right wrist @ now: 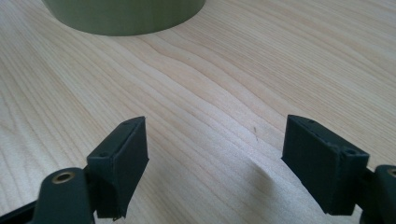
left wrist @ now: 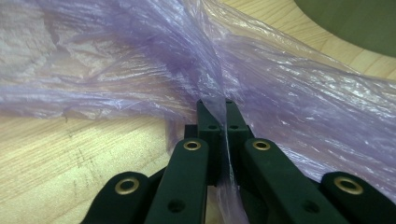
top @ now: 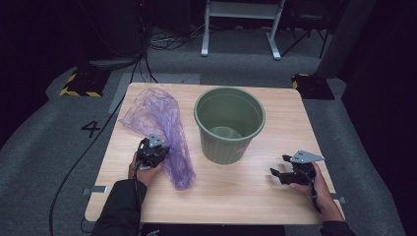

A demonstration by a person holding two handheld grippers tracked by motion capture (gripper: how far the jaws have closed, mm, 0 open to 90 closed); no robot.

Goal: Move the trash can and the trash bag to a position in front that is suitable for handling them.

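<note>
Left tool (left wrist: 219,116) (jaws closed) on purple bag (left wrist: 289,88)

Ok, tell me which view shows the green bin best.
The high view: the whole green bin stands upright beside the purple bag, its inside open to sight. The right gripper view catches just its base, the left gripper view a corner.

Right gripper (right wrist: 215,163) fingers spread over table (right wrist: 224,84).
</note>
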